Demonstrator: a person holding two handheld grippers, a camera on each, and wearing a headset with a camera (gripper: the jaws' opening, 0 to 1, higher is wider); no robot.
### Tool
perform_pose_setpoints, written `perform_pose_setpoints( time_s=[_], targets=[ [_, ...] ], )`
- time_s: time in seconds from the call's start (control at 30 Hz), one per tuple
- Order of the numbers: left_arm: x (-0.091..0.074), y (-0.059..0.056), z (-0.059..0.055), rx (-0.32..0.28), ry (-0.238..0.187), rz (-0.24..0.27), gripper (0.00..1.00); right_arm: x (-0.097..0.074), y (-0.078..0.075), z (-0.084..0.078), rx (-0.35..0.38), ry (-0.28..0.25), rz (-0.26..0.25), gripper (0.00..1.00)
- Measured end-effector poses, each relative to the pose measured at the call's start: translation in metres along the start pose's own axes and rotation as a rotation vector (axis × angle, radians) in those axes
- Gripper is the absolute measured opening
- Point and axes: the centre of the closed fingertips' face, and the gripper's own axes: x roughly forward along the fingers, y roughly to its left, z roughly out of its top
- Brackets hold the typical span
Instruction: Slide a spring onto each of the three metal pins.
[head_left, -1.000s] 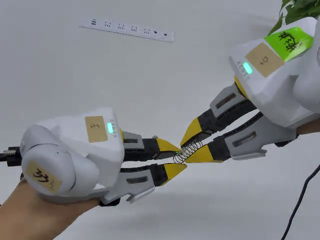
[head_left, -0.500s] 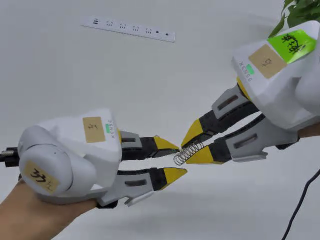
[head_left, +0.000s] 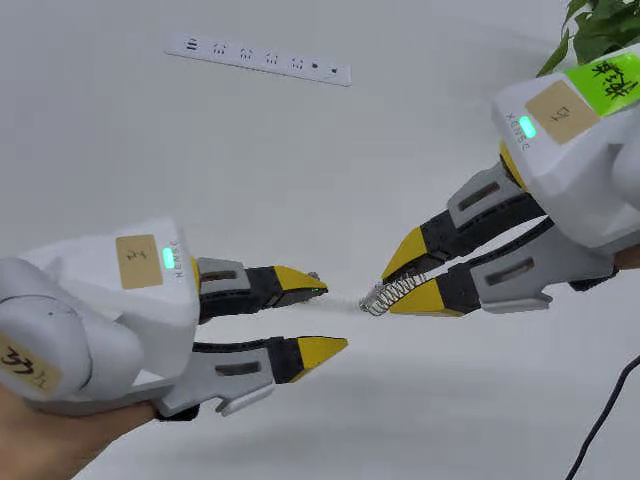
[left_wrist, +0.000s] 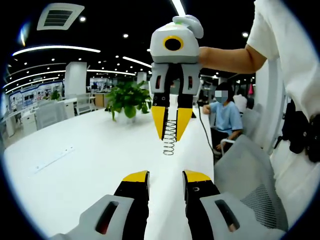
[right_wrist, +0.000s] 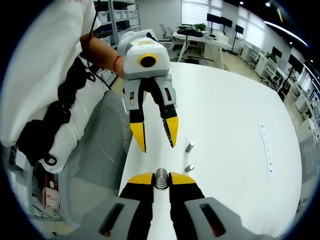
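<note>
While pinching spring (right_wrist: 158, 178) in right gripper (right_wrist: 160, 177) jaws, noted long axis aimed up-frame at left gripper (right_wrist: 157, 147), jaws spread. Spotted pins (right_wrist: 190, 146) upright on table (right_wrist: 225, 115), just right of centre.

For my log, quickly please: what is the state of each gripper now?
Left gripper: open, holding nothing.
Right gripper: shut on the spring.

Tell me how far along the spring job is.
Done: nothing that shows; two pins on the table look bare, though they are small. In hand: the right gripper pinches one spring, and the left gripper is open, holding nothing. Left: slide that spring on, then the others.
</note>
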Motion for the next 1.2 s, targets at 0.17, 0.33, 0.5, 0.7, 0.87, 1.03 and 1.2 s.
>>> perform_pose_setpoints(
  time_s=[0.17,0.33,0.5,0.7,0.87,1.03,1.2],
  targets=[
    [-0.013,0.010,-0.006,-0.011,0.011,0.030,0.30,0.000,-0.011,-0.013,0.033,0.029,-0.036,0.12],
    [-0.024,0.020,-0.012,-0.012,0.023,0.060,0.34,0.001,-0.025,-0.030,0.064,0.068,-0.073,0.12],
    [-0.034,0.029,-0.018,-0.015,0.035,0.087,0.39,0.003,-0.034,-0.044,0.081,0.108,-0.096,0.12],
    [-0.046,0.041,-0.025,-0.017,0.048,0.123,0.48,0.009,-0.046,-0.057,0.106,0.126,-0.117,0.12],
    [-0.053,0.047,-0.030,-0.010,0.055,0.144,0.57,0.015,-0.049,-0.063,0.114,0.144,-0.117,0.12],
    [-0.057,0.052,-0.034,0.001,0.064,0.160,0.69,0.023,-0.054,-0.072,0.125,0.157,-0.112,0.12],
    [-0.059,0.054,-0.038,-0.014,0.062,0.167,0.76,0.035,-0.058,-0.081,0.137,0.170,-0.103,0.12]
  ],
)
